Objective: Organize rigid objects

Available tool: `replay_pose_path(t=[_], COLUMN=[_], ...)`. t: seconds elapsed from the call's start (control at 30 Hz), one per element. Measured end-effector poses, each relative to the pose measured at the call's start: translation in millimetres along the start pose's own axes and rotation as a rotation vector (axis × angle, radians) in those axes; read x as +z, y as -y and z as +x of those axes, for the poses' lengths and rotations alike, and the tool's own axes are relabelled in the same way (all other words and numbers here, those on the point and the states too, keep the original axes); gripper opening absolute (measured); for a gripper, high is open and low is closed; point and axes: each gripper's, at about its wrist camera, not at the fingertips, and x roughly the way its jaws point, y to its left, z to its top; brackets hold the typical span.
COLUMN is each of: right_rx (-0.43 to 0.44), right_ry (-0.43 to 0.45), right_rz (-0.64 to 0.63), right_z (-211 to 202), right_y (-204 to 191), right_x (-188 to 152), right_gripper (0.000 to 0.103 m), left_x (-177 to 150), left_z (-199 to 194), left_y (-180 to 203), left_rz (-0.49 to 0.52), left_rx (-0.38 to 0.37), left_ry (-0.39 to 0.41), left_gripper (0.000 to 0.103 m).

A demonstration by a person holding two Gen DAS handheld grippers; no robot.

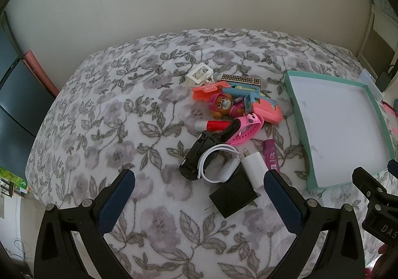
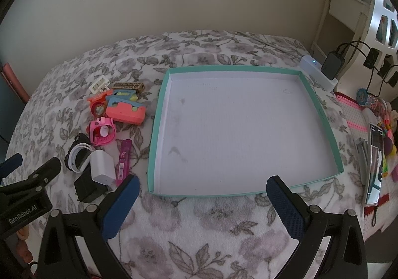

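A pile of small items lies on the floral blanket (image 1: pixel 104 115): a black charger (image 1: pixel 232 194), a white charger (image 1: pixel 253 167) with coiled cable, a purple lighter (image 1: pixel 270 156), a pink watch (image 1: pixel 242 130), a red tube (image 1: pixel 216 125), a toy pup (image 1: pixel 222 105), an orange and blue toy (image 1: pixel 253 102) and a white clip (image 1: pixel 199 75). A shallow teal box (image 2: pixel 321 115) with a white floor sits to the right, with nothing in it. My left gripper (image 1: pixel 199 177) is open just before the black charger. My right gripper (image 2: pixel 202 184) is open at the box's near edge.
The pile also shows in the right wrist view (image 2: pixel 104 130), left of the box. A white power bank (image 2: pixel 316 70) and black adapters with cables stand at the back right. A phone (image 2: pixel 374 162) and small toys lie on the right. A dark cabinet (image 1: pixel 15 95) stands at the left.
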Motion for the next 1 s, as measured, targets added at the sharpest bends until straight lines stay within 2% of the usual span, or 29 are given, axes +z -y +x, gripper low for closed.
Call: replay_pose_path(t=[1.0], right_rx=[-0.008], right_ry=[-0.013], right_rz=[-0.018], right_z=[2.1], right_y=[-2.2], right_x=[0.1], right_gripper=[0.103], left_x=[-3.6], left_z=[1.5], left_y=[-0.5], left_rz=[0.0], left_rx=[0.002], left_ry=[-0.003], left_gripper=[0.103])
